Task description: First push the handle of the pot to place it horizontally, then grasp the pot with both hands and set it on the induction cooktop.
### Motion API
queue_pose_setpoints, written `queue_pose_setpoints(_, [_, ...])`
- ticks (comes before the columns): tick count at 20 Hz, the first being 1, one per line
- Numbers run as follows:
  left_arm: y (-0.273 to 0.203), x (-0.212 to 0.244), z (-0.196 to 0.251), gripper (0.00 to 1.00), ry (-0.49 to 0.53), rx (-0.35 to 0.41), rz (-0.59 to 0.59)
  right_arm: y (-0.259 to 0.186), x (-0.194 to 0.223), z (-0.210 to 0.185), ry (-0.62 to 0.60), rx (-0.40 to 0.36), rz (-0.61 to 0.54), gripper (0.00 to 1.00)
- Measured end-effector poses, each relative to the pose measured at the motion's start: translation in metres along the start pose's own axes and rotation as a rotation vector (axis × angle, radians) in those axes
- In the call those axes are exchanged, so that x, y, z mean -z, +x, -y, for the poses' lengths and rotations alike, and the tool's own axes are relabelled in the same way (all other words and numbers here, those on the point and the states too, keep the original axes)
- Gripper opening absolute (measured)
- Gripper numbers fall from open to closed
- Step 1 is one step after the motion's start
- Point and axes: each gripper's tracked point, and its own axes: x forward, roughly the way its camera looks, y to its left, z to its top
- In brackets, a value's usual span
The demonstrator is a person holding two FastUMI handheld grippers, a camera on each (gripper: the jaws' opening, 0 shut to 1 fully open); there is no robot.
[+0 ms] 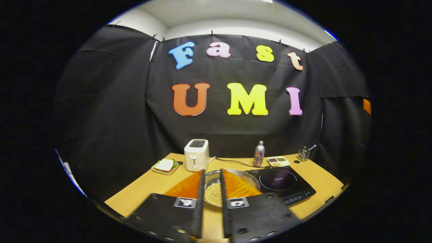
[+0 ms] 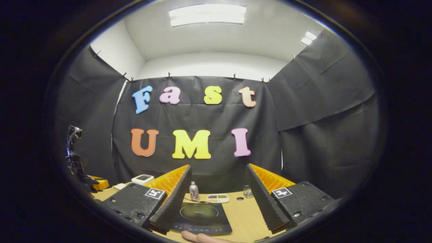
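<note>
A bright ceiling light panel (image 2: 207, 15) glares overhead; fisheye bending warps edges, and close foreground is blurred.

**Left gripper lined up on the pot**

From the left gripper view I see my left gripper (image 1: 212, 189) with its two fingers nearly closed, a narrow gap between them, nothing pressed. Through that gap shows the round steel pot (image 1: 232, 180), pale grains inside. It sits on the light wooden table (image 1: 145, 189), just beside the flat black induction cooktop (image 1: 281, 182). Farther back stand a white toaster (image 1: 196, 154), a sandwich on a small plate (image 1: 164, 166), a slim metal bottle (image 1: 259, 154), a divided snack tray (image 1: 278, 161) and a wire utensil holder (image 1: 303, 154).
</note>
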Motion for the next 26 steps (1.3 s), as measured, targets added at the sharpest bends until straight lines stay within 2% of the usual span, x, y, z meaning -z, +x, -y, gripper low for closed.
queue_pose_setpoints(1, [0.005,0.006,-0.001,0.02,0.010,0.003,-0.013,0.001,0.001,-0.001,0.000,-0.004,-0.002,0.96])
queue_pose_setpoints(2, [0.009,0.012,-0.005,0.03,0.024,-0.006,-0.028,0.001,0.004,-0.002,-0.002,-0.007,-0.004,0.96])
queue_pose_setpoints(3, [0.012,0.021,-0.009,0.00,0.034,-0.003,-0.045,0.001,0.004,-0.002,-0.004,-0.009,-0.005,0.96])
queue_pose_setpoints(4, [0.017,0.028,-0.001,0.00,0.041,0.011,-0.067,0.003,0.006,-0.001,-0.005,-0.009,-0.006,0.96])
queue_pose_setpoints(8, [0.036,0.062,-0.011,0.00,0.092,-0.020,-0.151,0.006,0.012,0.002,0.002,-0.009,-0.014,0.96])
queue_pose_setpoints(9, [0.042,0.072,-0.012,0.00,0.087,-0.019,-0.178,0.007,0.013,0.003,0.005,-0.011,-0.018,1.00])
queue_pose_setpoints(10, [0.047,0.081,-0.015,0.00,0.085,-0.020,-0.205,0.009,0.016,0.003,0.006,-0.012,-0.022,0.96])
queue_pose_setpoints(11, [0.051,0.090,-0.017,0.00,0.082,-0.023,-0.228,0.010,0.019,0.005,0.006,-0.012,-0.028,0.96])
queue_pose_setpoints(16, [0.058,0.144,-0.021,0.00,-0.005,-0.004,-0.365,0.016,0.029,0.011,0.012,-0.013,-0.044,0.96])
queue_pose_setpoints(20, [0.053,0.174,-0.023,0.00,-0.031,-0.003,-0.445,0.022,0.028,0.010,0.018,-0.035,-0.034,0.96])
queue_pose_setpoints(22, [0.053,0.184,-0.024,0.00,-0.047,-0.010,-0.467,0.025,0.030,0.012,0.037,-0.050,-0.031,1.00])
queue_pose_setpoints(23, [0.054,0.191,-0.022,0.00,-0.055,-0.004,-0.482,0.028,0.031,0.013,0.042,-0.056,-0.034,0.96])
queue_pose_setpoints(24, [0.055,0.198,-0.020,0.10,-0.061,-0.001,-0.504,0.030,0.034,0.014,0.039,-0.062,-0.038,1.00])
queue_pose_setpoints(25, [0.058,0.203,-0.021,0.00,-0.066,-0.005,-0.528,0.033,0.035,0.017,0.030,-0.066,-0.039,1.00])
queue_pose_setpoints(26, [0.062,0.209,-0.022,0.00,-0.074,-0.015,-0.552,0.038,0.033,0.018,0.017,-0.069,-0.036,0.96])
